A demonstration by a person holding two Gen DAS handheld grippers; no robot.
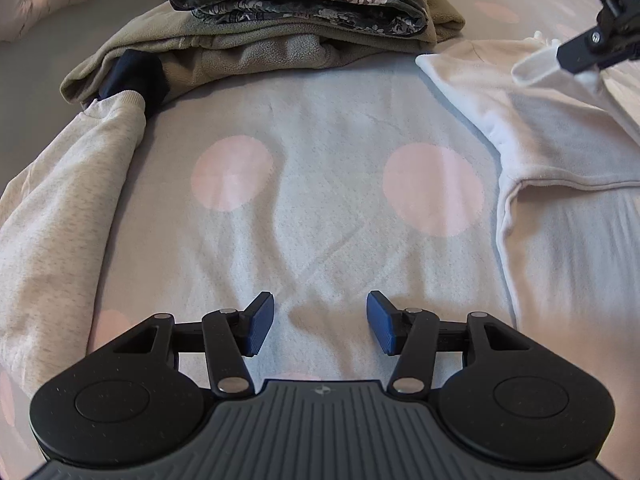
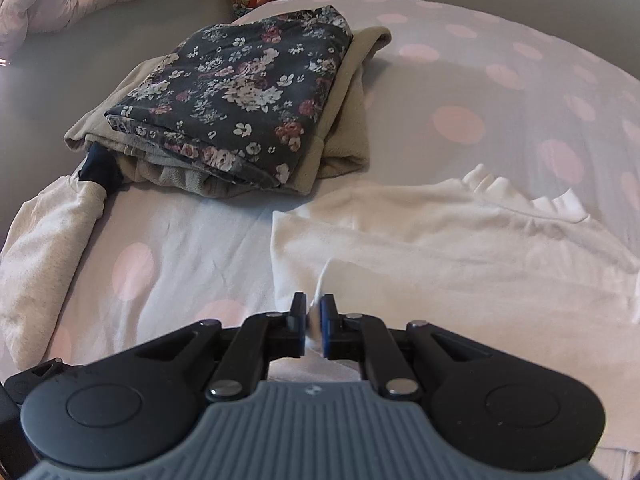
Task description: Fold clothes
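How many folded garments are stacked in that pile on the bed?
2 clearly visible: a dark floral folded garment on top, and an olive-beige fleece garment beneath it. A navy piece pokes out at the pile's left edge, so another may be hidden.

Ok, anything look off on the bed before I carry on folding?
One thing: a dark navy cuff pokes out from under the folded stack, beside the grey sleeve, so the pile isn't tidy there. The right gripper is shut on the white top; the left gripper is open and empty.
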